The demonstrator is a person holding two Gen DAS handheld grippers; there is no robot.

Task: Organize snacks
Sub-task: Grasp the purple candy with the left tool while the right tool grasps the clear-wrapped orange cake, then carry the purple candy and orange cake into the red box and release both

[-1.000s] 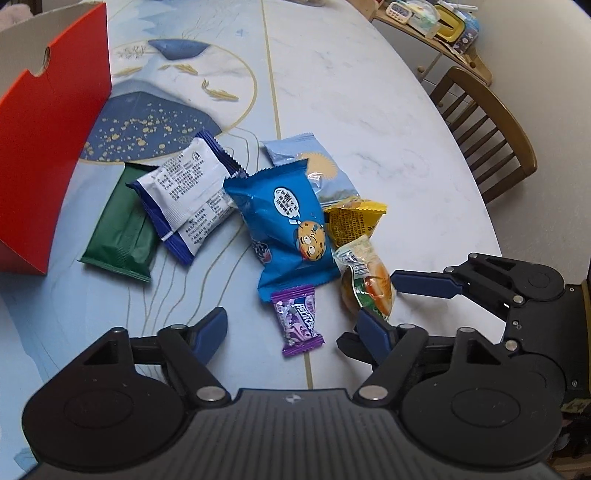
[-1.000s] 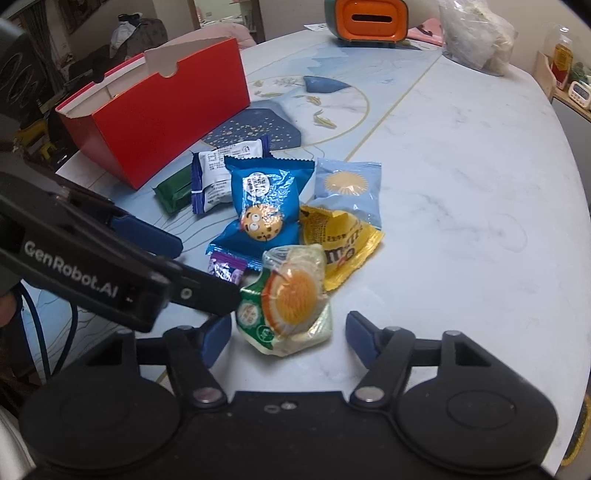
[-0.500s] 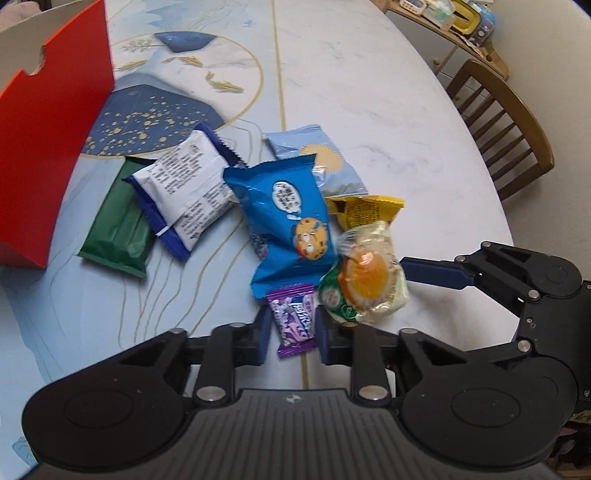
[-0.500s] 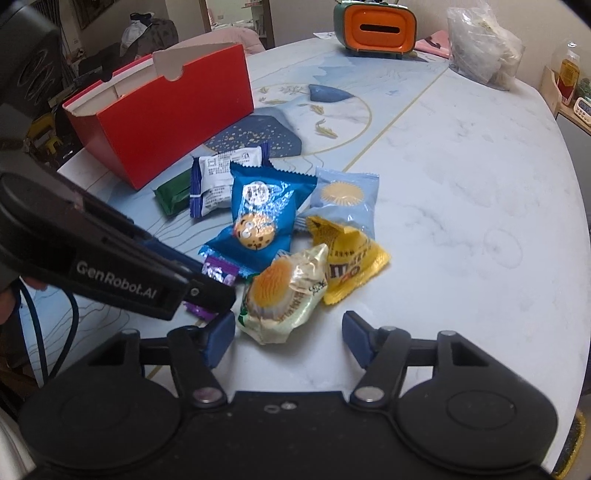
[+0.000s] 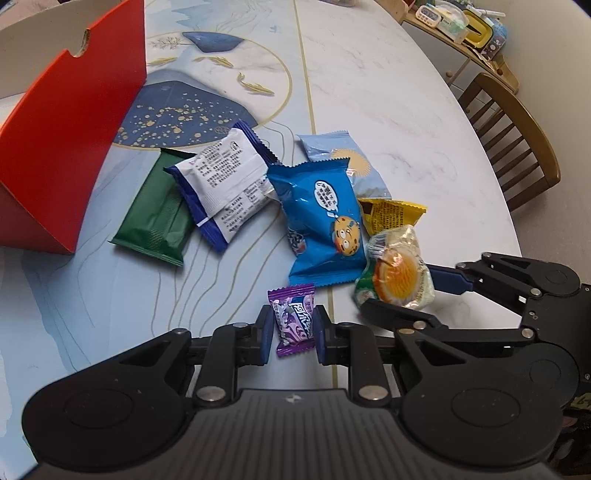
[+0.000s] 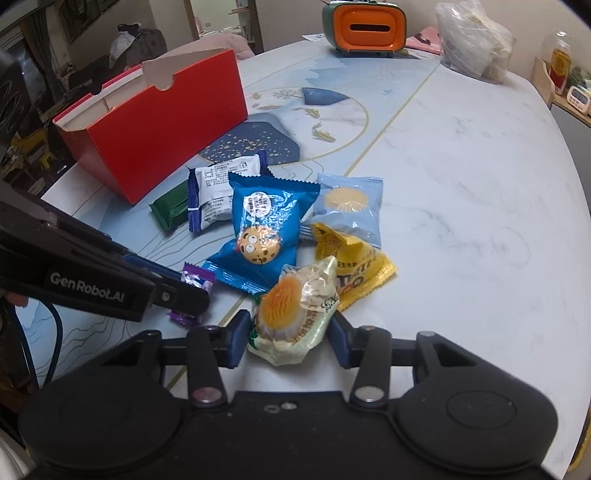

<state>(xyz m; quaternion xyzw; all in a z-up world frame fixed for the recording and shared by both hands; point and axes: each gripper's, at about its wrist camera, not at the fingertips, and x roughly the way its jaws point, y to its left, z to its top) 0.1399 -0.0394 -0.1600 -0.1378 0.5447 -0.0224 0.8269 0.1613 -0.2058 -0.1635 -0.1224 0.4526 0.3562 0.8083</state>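
Observation:
Several snack packets lie in a loose pile on the table. My left gripper (image 5: 291, 332) is shut on a small purple candy (image 5: 294, 317), which also shows in the right wrist view (image 6: 195, 280). My right gripper (image 6: 290, 341) is shut on a clear pastry packet with an orange centre (image 6: 291, 314), which also shows in the left wrist view (image 5: 397, 275). Beside them lie a blue cookie packet (image 5: 321, 218), a yellow packet (image 5: 391, 216), a light blue packet (image 5: 347, 162), a white and navy packet (image 5: 225, 181) and a green packet (image 5: 159, 214).
An open red box (image 6: 155, 122) stands at the left, also in the left wrist view (image 5: 70, 133). An orange and green holder (image 6: 364, 27) and a plastic bag (image 6: 472, 40) sit at the table's far end. A wooden chair (image 5: 517, 136) stands by the right edge.
My left gripper closed from wide open onto the purple candy. My right gripper closed around the pastry packet, which tipped and shifted.

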